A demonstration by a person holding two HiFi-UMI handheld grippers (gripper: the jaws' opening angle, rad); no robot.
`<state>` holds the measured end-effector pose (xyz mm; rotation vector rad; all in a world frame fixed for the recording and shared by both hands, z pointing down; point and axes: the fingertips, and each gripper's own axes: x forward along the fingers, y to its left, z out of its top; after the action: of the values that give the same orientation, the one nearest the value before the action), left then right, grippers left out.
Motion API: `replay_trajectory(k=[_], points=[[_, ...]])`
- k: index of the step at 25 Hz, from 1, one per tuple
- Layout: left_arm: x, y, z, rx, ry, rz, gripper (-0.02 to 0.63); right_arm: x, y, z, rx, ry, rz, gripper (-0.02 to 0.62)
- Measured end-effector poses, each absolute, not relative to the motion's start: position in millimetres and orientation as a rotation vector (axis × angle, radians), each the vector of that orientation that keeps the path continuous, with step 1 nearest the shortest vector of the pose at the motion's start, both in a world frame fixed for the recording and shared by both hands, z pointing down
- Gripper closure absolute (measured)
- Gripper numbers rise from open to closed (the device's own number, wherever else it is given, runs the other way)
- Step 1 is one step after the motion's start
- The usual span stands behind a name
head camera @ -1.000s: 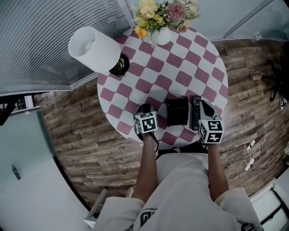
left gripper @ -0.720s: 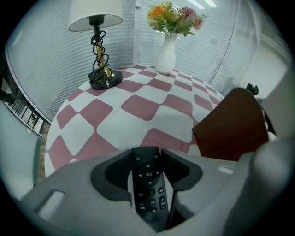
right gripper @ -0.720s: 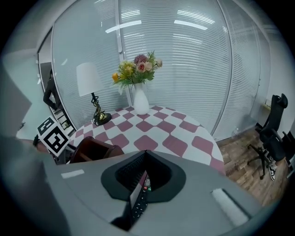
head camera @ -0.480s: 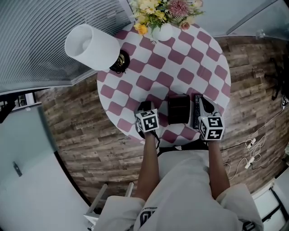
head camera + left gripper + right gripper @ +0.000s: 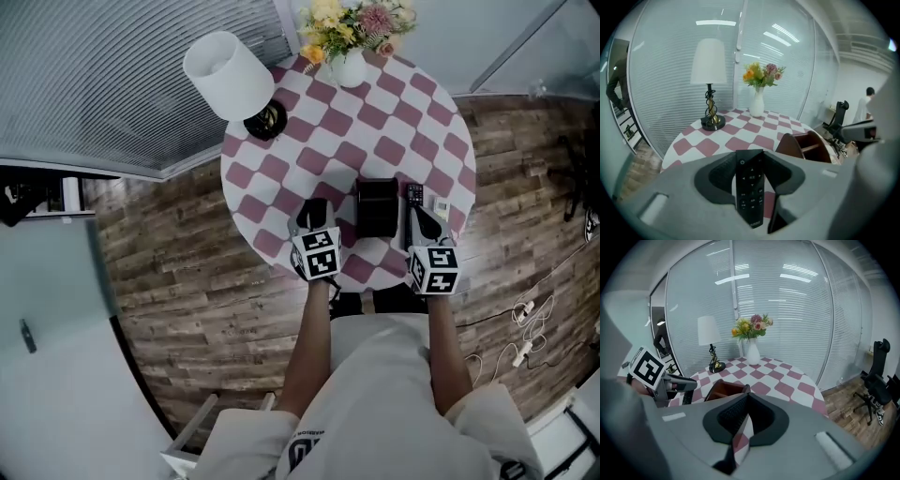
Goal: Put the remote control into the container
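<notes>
A black remote control [image 5: 750, 190] stands between the pads of my left gripper [image 5: 751, 176], which is shut on it. In the head view that remote [image 5: 314, 208] pokes out ahead of the left gripper [image 5: 311, 223], left of the dark container [image 5: 378, 208]. The container [image 5: 806, 144] is brown inside with dividers and lies ahead to the right. A second black remote [image 5: 413, 199] lies on the table against the container's right side. My right gripper [image 5: 422, 223] hovers over it, shut with nothing between its jaws [image 5: 743, 420].
The round table [image 5: 281, 178] has a pink and white checked cloth. A white-shaded lamp [image 5: 230, 75] stands at its far left and a vase of flowers [image 5: 349, 66] at the far edge. Both grippers are near the table's front edge. Wooden floor surrounds it.
The head view has swung, so the table sits further right and higher. Both grippers have drawn slightly back from the container toward the near edge. The left gripper still holds the remote.
</notes>
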<state>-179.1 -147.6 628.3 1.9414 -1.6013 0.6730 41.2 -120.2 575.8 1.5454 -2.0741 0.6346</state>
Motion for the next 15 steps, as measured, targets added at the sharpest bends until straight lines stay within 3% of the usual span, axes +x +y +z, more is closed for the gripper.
replay_trajectory(k=[15], points=[[-101, -182, 486, 2.286, -1.668, 0.383, 0.417, 63, -78, 546, 1.634, -2.083, 0.622, 0.594]])
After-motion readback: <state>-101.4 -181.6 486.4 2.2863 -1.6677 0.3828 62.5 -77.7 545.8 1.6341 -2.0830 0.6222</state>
